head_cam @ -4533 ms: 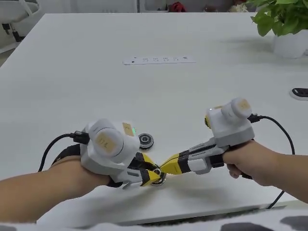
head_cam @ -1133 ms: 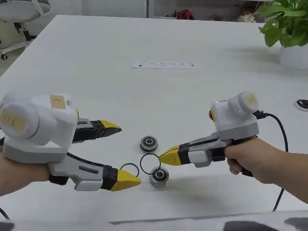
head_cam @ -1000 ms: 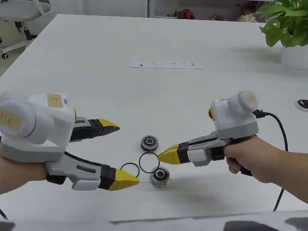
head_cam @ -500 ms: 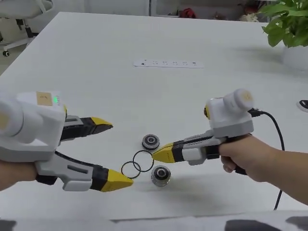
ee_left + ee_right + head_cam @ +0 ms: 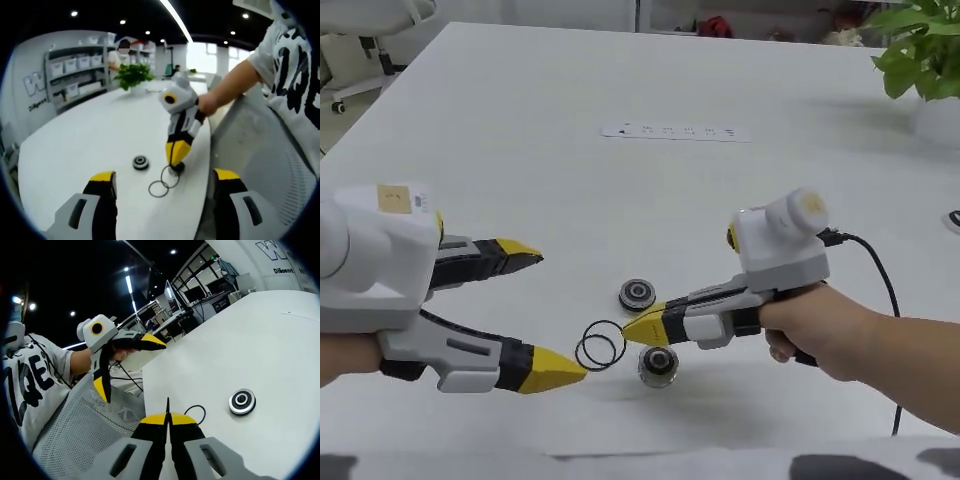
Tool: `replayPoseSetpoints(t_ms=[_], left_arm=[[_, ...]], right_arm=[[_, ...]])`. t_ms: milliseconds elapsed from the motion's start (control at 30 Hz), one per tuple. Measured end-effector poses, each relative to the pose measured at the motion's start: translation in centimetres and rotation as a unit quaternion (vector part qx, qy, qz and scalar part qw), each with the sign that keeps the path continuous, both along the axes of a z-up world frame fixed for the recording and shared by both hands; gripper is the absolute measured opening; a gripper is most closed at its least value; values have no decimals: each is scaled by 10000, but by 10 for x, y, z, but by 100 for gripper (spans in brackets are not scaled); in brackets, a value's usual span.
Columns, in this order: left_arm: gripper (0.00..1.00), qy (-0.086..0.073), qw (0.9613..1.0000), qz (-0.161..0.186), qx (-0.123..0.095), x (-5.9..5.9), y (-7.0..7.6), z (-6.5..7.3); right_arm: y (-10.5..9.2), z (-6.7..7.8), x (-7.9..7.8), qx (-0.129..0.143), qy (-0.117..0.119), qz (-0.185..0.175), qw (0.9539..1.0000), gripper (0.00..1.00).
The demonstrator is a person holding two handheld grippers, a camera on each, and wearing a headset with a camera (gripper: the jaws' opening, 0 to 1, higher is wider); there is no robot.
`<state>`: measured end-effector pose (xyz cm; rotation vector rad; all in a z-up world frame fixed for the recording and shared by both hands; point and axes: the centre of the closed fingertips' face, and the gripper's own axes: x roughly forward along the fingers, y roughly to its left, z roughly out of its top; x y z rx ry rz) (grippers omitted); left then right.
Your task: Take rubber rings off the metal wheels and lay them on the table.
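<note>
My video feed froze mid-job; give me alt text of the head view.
Two black rubber rings lie overlapping on the table beside two metal wheels. The shut right claw points at them; the left claw is wide open.

Draws left gripper (image 5: 558,312) back toward lower left, jaws spread; leaves two rubber rings (image 5: 600,345) flat beside metal wheel (image 5: 658,364).

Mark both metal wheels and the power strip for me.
far metal wheel (image 5: 637,295), head view, on its hub.
near metal wheel (image 5: 658,364), head view, on its top face.
power strip (image 5: 675,132), head view, mid-length on its top.
</note>
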<state>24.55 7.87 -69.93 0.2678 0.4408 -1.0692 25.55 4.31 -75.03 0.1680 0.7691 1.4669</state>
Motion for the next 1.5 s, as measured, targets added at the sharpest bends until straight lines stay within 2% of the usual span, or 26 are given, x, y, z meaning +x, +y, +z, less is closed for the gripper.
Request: replayPoseSetpoints(t_ms=[733, 1500], left_arm=[[80, 45, 9999, 103, 10, -4, 8, -2], [80, 121, 9999, 103, 62, -7, 9, -6]], right_arm=[[8, -19, -12, -265, -6, 258, 9993, 0], [10, -38, -10, -590, -123, 257, 9979, 0]])
